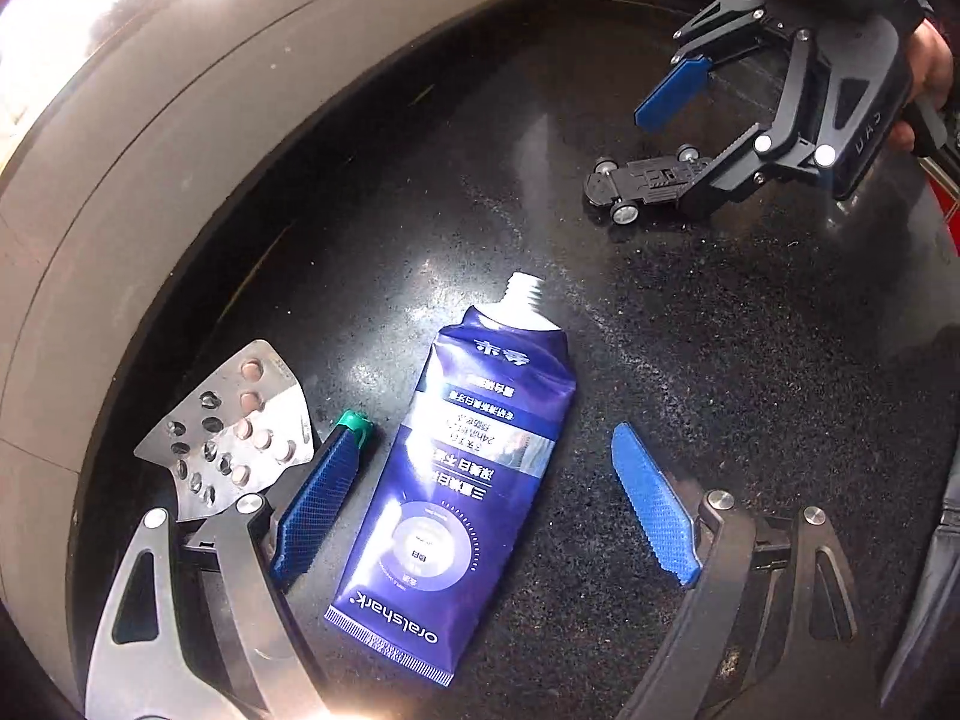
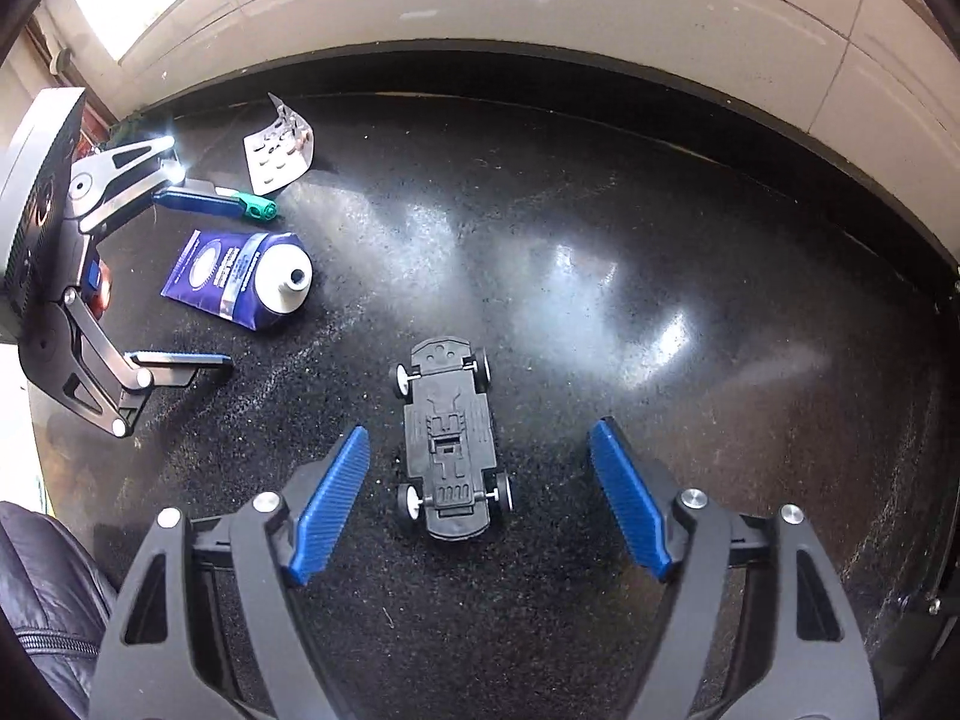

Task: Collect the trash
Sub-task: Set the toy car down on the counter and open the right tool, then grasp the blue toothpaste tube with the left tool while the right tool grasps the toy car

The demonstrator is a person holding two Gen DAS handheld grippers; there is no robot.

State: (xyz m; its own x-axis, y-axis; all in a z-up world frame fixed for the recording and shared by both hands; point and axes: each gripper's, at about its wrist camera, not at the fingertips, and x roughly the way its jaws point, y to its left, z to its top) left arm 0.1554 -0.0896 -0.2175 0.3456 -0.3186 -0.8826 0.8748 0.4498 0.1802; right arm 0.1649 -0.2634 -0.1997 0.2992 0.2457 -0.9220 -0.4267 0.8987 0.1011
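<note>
Both tongs are pointing steeply down, spread: left tongs (image 1: pixel 477 498) straddling the toothpaste tube (image 1: pixel 456 468), right tongs (image 2: pixel 480 501) straddling the toy car chassis (image 2: pixel 450 450).

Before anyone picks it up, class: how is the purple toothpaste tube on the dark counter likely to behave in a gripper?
The toothpaste tube looks creased and squeezed flat, so it will probably flex and fold, not stay stiff. Its glossy skin may slip between pads. The cap is off its threaded neck, so a hard squeeze might push paste out. Lying flat, it seems unlikely to roll.
</note>
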